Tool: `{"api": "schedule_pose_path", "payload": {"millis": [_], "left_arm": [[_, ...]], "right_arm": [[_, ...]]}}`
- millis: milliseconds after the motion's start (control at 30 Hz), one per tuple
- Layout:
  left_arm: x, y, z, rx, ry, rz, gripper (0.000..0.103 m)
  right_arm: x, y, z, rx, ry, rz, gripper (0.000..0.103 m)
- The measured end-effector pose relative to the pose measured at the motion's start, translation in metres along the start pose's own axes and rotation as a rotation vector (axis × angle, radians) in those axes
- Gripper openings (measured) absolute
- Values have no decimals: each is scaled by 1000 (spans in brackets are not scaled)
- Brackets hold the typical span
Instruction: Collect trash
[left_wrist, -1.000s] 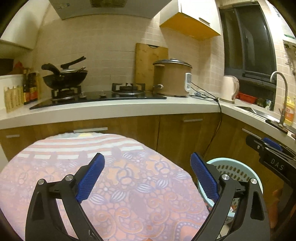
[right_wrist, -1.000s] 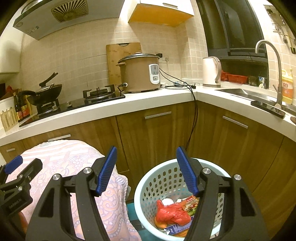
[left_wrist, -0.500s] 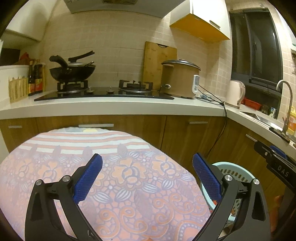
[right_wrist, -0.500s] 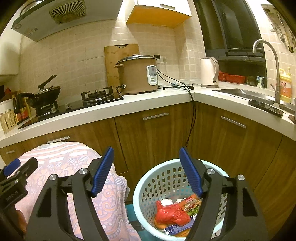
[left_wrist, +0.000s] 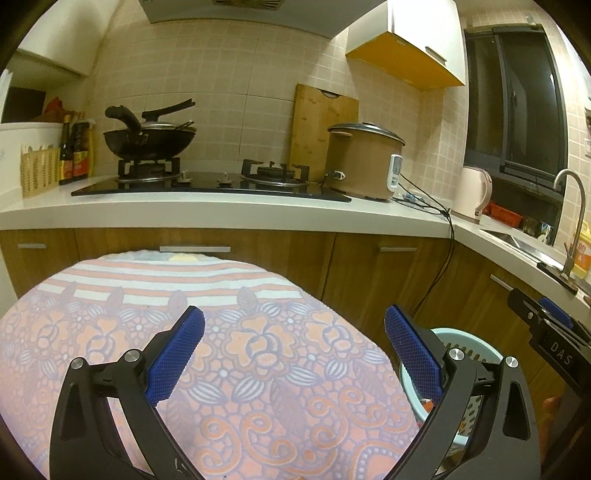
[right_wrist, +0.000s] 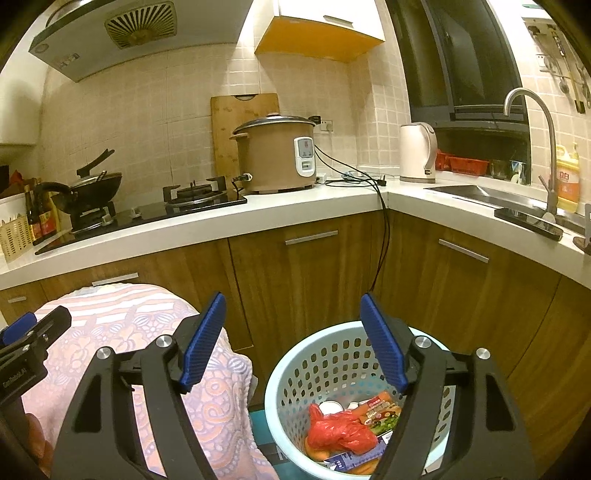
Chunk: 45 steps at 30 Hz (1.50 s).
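Below my right gripper (right_wrist: 291, 341), whose fingers stand wide apart and empty, the trash (right_wrist: 341, 434) lies in the pale blue basket (right_wrist: 325, 354): a red plastic bag and printed wrappers, light, soft and crinkly, best pinched at a bunched fold. To its left, my left gripper (left_wrist: 293, 352) hangs equally wide and empty over the flowered cloth (left_wrist: 258, 332), basket just right.

Each hand-held gripper, left (left_wrist: 293, 354) and right (right_wrist: 293, 339), has black angular arms, silver screws and ribbed blue pads (right_wrist: 205, 338).
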<state>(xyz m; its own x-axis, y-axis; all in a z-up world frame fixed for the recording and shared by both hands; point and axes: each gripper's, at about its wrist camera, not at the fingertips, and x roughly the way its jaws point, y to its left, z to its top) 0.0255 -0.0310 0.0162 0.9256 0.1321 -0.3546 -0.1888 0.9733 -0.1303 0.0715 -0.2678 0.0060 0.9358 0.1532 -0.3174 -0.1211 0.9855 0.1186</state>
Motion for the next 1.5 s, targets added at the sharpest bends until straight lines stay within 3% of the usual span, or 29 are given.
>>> {"api": "schedule_pose_path", "payload": {"millis": [1033, 1500], "left_arm": [[4, 2, -2, -12, 14, -17, 95], [3, 7, -1, -24, 19, -27, 95]], "right_arm": [[0, 4, 5, 1, 14, 35, 72], [-1, 12, 6, -29, 3, 11, 72]]}}
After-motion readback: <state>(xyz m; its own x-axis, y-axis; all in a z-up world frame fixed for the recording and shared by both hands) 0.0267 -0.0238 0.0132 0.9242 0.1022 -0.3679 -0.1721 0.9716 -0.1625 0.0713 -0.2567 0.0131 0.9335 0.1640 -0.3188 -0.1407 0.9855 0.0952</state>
